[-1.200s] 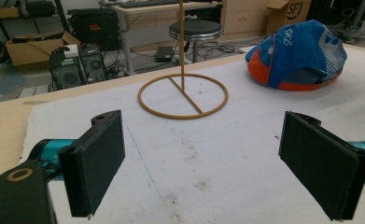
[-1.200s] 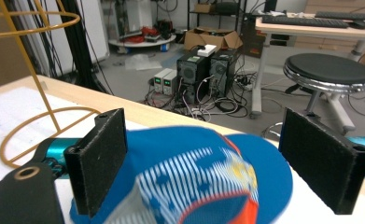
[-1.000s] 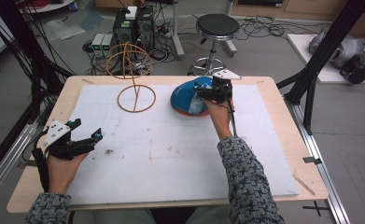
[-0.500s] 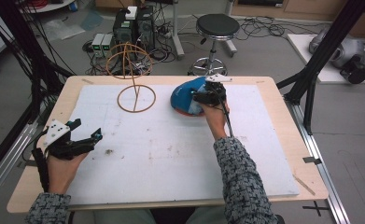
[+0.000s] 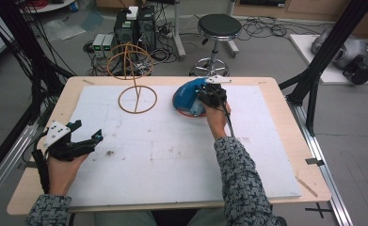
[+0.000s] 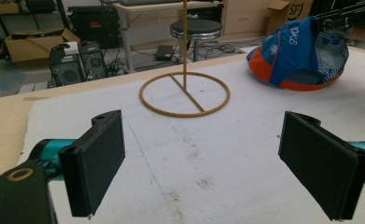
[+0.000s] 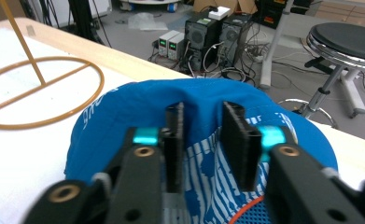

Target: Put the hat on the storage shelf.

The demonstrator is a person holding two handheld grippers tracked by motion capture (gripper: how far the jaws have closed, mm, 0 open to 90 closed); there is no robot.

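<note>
A blue cap [image 5: 185, 94] with an orange brim lies at the back middle of the white mat [image 5: 172, 160]. My right gripper [image 5: 209, 97] sits on its right side, jaws nearly together, pinching the blue fabric [image 7: 138, 107] at the cap's rim. The right gripper [image 7: 201, 112] has striped lining below its jaws. From the left gripper view the cap [image 6: 301, 56] is tipped up, its opening facing me. A gold wire hat stand [image 5: 135, 80] stands left of the cap. My left gripper [image 5: 86, 132] hovers open over the mat's left edge, nothing between its pads [image 6: 96, 163].
The stand's ring base [image 6: 185, 114] rests on the mat about a hand's width from the cap. Beyond the table's far edge stand a black stool [image 5: 219, 26] and computer boxes [image 5: 134, 23] on the floor. Black frame posts [image 5: 313, 70] flank the table.
My right gripper has slid a little left onto the cap and its jaws have closed on the fabric. The left gripper has stayed where it was, open.
</note>
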